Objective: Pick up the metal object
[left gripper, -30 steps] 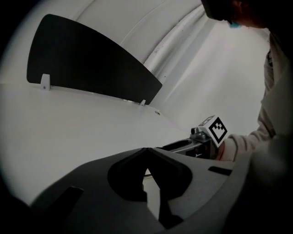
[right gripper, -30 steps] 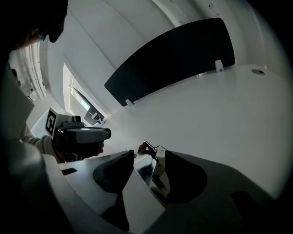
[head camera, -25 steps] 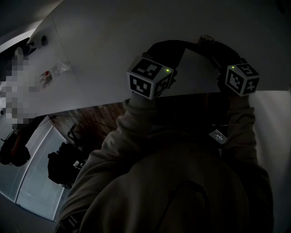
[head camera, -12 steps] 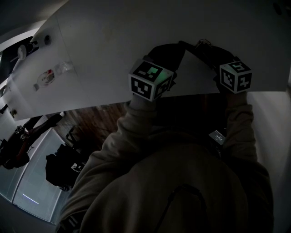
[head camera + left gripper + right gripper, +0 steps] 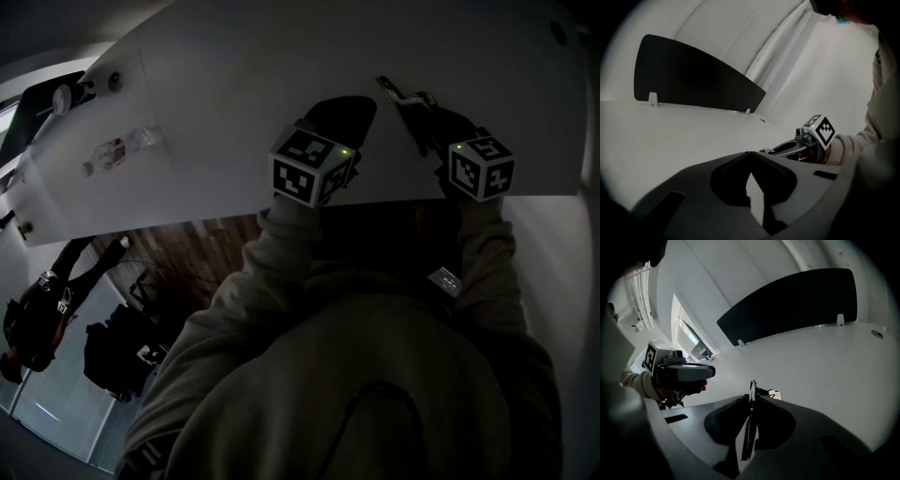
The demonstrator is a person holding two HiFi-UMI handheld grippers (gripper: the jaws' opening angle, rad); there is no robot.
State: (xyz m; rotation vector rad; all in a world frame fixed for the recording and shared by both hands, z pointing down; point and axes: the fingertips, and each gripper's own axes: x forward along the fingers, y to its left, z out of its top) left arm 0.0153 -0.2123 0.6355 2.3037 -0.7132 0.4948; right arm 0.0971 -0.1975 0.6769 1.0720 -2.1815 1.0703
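Note:
The metal object is a thin flat dark strip standing on edge between my right gripper's jaws. My right gripper has just been closing and is now shut on the strip, whose tip pokes out past the fingertips. In the head view the strip sticks out ahead of my right gripper over the white table. My left gripper hovers just to its left, shut with nothing in it. In the left gripper view my left gripper shows only the table beyond it.
A black divider panel stands along the table's far edge. A clear plastic bottle and small items lie at the table's left end. A round hole sits in the tabletop. A person stands on the floor at lower left.
Both grippers have shifted up the head view, and the metal strip now juts out ahead of the right gripper. The table's left end has swung further into view.

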